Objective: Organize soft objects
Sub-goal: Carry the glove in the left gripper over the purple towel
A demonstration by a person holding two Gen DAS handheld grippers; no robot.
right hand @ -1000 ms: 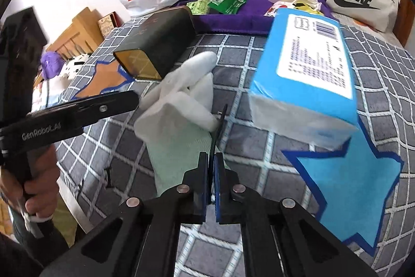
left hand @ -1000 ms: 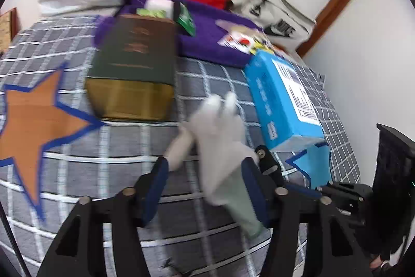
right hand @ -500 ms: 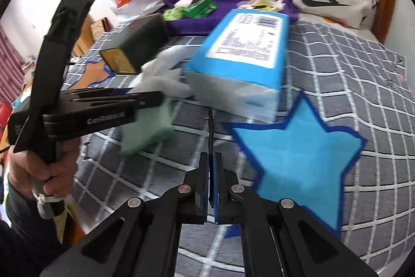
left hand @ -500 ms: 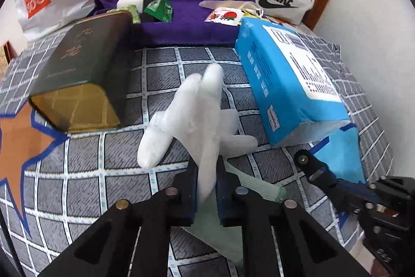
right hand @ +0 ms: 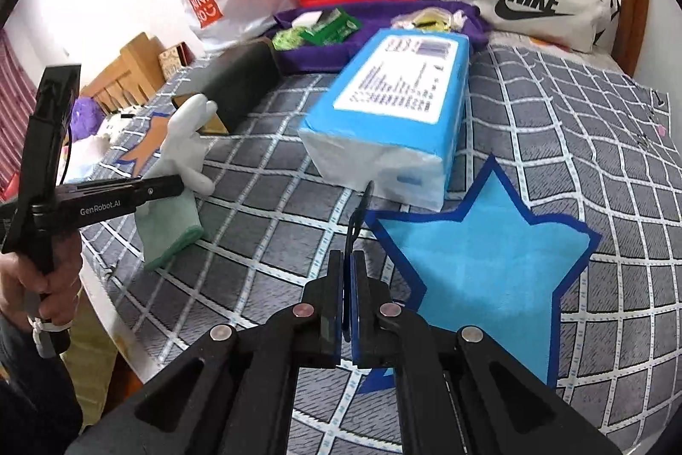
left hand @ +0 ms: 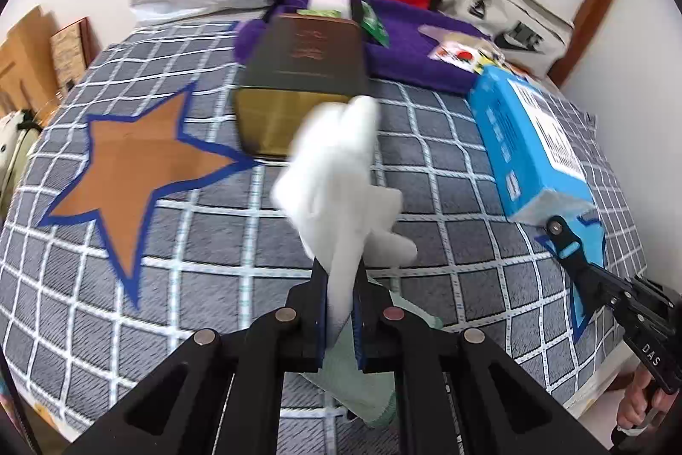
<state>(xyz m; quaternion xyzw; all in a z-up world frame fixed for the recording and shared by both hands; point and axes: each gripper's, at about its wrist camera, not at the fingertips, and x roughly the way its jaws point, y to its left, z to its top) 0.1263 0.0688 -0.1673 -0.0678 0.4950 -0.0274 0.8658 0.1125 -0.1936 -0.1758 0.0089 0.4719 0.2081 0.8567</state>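
Glove: soft white cloth glove (left hand: pixel 341 182) w/ pale green cuff, pinched in left claw (left hand: pixel 341 310), fingers sticking up, cuff hanging over the grey checked bed cover (left hand: pixel 204 241).
Left claw: clenched on glove.
Right claw (right hand: pixel 347 297): clenched, thin black strip (right hand: pixel 357 216) between its tips, above blue star patch (right hand: pixel 490 263).
Nearby: blue tissue pack (right hand: pixel 392 101), dark green box (left hand: pixel 307 71), both behind glove.

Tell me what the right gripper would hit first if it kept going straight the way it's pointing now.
Probably the blue tissue pack. The right gripper, shut on a thin black strip, aims at the pack's near white end, with only checked bedspread between them. Depth is uncertain, so it might meet the bedspread first.
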